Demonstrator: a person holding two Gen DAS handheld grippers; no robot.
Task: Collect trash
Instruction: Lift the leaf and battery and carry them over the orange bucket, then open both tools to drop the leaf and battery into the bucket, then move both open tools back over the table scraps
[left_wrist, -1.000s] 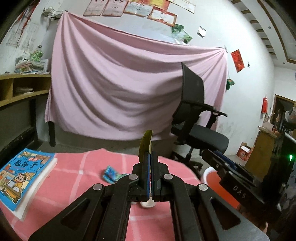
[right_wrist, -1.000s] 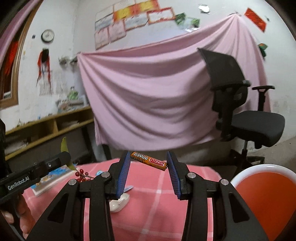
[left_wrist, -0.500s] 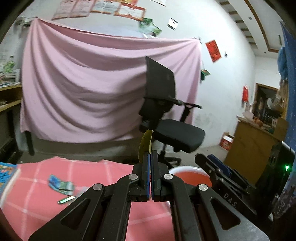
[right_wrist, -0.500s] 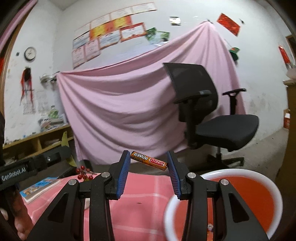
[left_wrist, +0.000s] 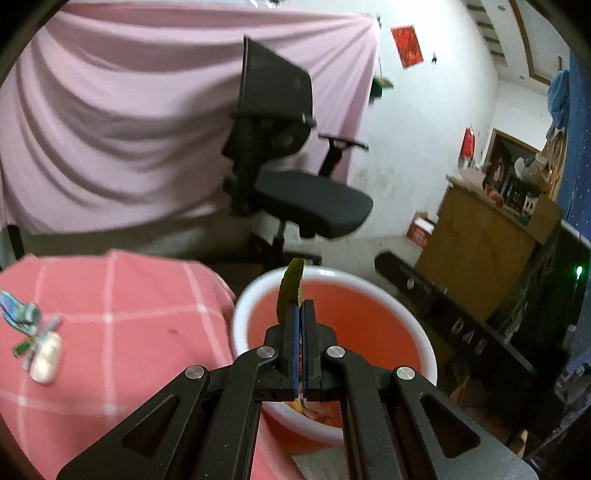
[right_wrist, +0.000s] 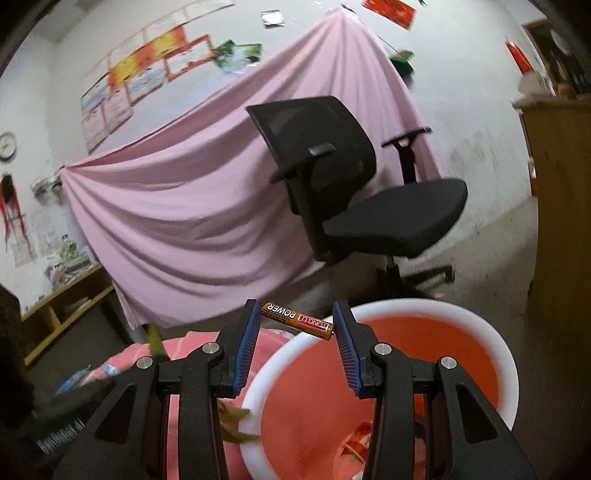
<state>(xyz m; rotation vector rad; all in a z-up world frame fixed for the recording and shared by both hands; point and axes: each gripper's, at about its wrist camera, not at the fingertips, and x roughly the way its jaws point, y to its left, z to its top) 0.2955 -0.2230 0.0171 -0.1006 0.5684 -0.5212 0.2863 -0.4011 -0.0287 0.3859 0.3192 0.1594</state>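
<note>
Left tool (left_wrist: 299, 308) pinches a leaf (left_wrist: 289, 286); right tool (right_wrist: 297, 322) grips a battery (right_wrist: 297, 320), both above the bin's rim (right_wrist: 402, 305).

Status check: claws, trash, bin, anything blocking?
Left claw shut on green leaf. Right claw grips battery endwise. Both over red bin. Nothing blocking.

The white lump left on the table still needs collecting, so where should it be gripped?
Grip the white lump across its narrow middle, coming from above: it lies flat on the tablecloth, elongated, with wrappers crowding its far end.
</note>
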